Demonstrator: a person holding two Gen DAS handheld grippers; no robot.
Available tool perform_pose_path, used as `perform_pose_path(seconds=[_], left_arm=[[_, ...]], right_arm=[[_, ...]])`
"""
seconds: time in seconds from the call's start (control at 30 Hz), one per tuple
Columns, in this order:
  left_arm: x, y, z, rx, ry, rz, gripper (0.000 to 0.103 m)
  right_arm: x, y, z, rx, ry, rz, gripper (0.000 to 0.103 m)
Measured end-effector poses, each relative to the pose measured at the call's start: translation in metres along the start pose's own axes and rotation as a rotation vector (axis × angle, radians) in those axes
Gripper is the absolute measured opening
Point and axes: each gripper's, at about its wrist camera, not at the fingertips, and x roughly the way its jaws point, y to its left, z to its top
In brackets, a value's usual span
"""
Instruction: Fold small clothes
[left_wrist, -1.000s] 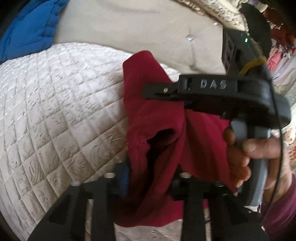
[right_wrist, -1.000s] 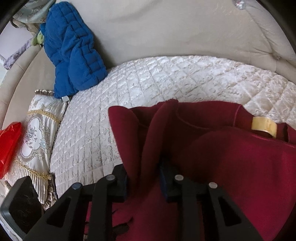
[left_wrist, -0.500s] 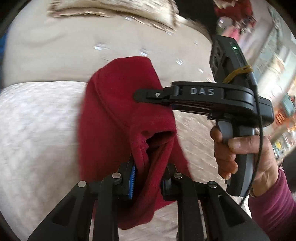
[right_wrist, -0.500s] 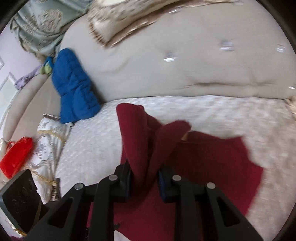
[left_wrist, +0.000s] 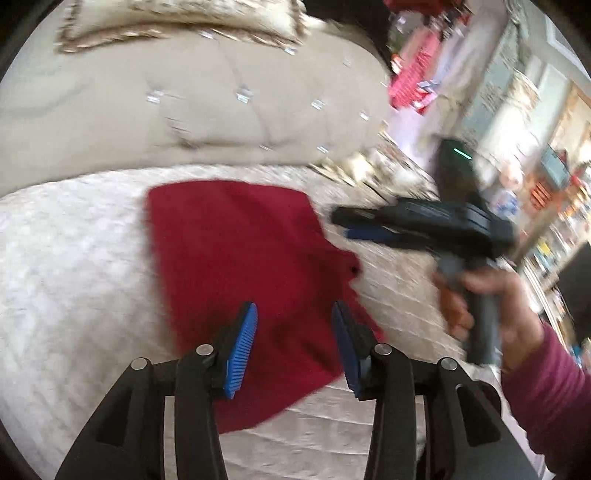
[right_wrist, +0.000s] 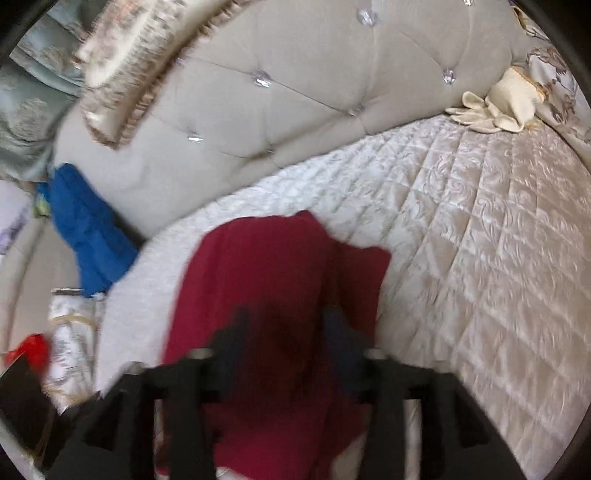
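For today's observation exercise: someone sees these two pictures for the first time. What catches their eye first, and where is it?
The dark red garment lies spread on the pale quilt, filling the middle of both views. The left tool is over its near edge, blue pads wide apart and gripping nothing. Off to the right, the right tool is held in a hand above the quilt, clear of the cloth.
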Motion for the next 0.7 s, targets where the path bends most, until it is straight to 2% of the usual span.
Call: perform_pose_path(seconds=[0.13,0.2,0.23,0.27,0.3,0.37,0.43,0.5,0.53,0.6,0.67,0.7], left_arm=[[0.002,0.02,-0.001,-0.047,-0.003,0.054,0.02],[0.007,0.019,-0.004,-0.06,0.013,0.067,0.02],[0.011,0.022,-0.005,-0.067,0.025,0.083,0.02],[0.017,0.019,-0.005,-0.074,0.031,0.095,0.02],[0.021,0.018,-0.004,-0.084,0.037,0.101,0.02],[0.022,0.018,-0.013,-0.093,0.042,0.096,0.02],[0.025,0.014,-0.014,-0.074,0.044,0.111,0.021],[0.031,0.013,-0.015,-0.062,0.063,0.132,0.021],[0.037,0.013,-0.016,-0.062,0.082,0.15,0.021],[0.047,0.013,-0.018,-0.07,0.099,0.189,0.021],[0.048,0.012,-0.021,-0.063,0.098,0.206,0.022],[0.048,0.013,-0.021,-0.064,0.097,0.204,0.022]], right_arm=[[0.001,0.012,-0.022,-0.01,0.058,0.021,0.081],[0.018,0.011,-0.031,0.022,0.105,-0.002,0.081],[0.026,0.012,-0.035,0.017,0.135,-0.02,0.073],[0.032,0.016,-0.04,-0.016,0.157,-0.05,0.043],[0.03,0.022,-0.043,-0.062,0.144,-0.087,0.033],[0.012,0.034,-0.049,-0.143,0.084,-0.111,0.022],[-0.002,0.036,-0.054,-0.188,0.034,-0.173,0.021],[0.011,0.024,-0.054,-0.179,0.072,-0.231,0.021],[0.016,0.019,-0.054,-0.169,0.092,-0.219,0.022],[0.006,0.018,-0.053,-0.133,0.06,-0.166,0.026],[-0.015,0.017,-0.047,-0.1,-0.001,-0.167,0.051],[-0.023,0.018,-0.045,-0.092,-0.036,-0.18,0.055]])
